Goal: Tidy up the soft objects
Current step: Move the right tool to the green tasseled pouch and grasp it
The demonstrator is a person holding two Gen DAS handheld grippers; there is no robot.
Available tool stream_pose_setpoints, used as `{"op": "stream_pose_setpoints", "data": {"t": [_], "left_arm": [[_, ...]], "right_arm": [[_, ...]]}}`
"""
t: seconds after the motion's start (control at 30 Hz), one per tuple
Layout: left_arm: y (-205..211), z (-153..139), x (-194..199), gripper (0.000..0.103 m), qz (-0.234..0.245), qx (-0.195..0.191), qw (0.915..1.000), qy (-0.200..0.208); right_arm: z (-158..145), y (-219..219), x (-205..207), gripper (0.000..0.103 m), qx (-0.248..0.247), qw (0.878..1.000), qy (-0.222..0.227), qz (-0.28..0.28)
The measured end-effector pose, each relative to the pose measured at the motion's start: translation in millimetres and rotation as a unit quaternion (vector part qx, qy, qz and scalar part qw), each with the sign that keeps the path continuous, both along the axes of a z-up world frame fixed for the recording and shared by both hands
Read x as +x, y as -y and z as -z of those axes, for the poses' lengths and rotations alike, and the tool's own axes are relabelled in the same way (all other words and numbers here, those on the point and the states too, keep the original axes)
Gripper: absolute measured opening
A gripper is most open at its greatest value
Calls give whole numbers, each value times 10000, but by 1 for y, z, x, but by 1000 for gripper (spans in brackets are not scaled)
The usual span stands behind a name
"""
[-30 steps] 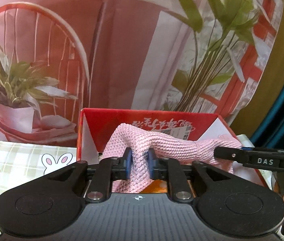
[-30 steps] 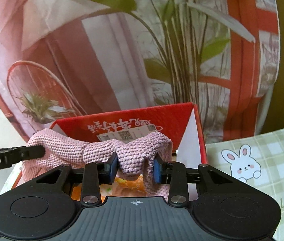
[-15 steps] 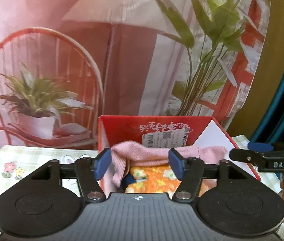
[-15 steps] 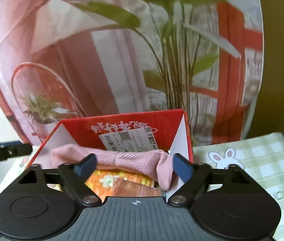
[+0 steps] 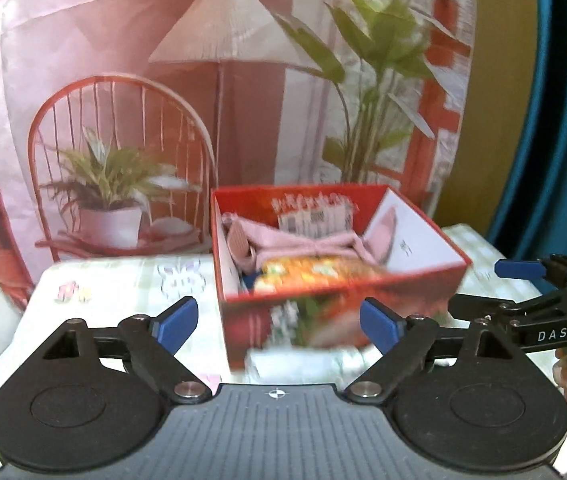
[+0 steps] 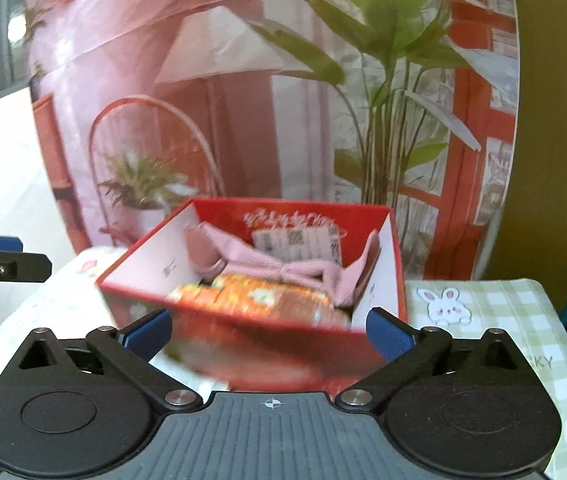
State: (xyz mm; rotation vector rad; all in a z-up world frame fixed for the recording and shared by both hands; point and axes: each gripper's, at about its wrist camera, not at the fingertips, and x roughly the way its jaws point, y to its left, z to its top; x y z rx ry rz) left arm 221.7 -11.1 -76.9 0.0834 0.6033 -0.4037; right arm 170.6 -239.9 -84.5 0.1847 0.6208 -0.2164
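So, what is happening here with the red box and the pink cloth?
A person holds one tool in each hand, tidying soft things into the red box. The pink knitted cloth now lies inside the box, over an orange flowered item. Both the left tool and the right tool have just been opening; they are open and empty, in front of the box on the checked tablecloth.

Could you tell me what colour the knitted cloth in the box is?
Pink knitted cloth; clearest in the right wrist view.
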Motion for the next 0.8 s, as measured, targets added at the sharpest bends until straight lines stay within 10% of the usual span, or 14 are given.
{"op": "stream_pose_setpoints", "data": {"t": [0.8], "left_arm": [[-6,109,-108,88,-25,-145,9953,-957]], "right_arm": [[95,-80,-140,77,180,9946,-914,-464]]}}
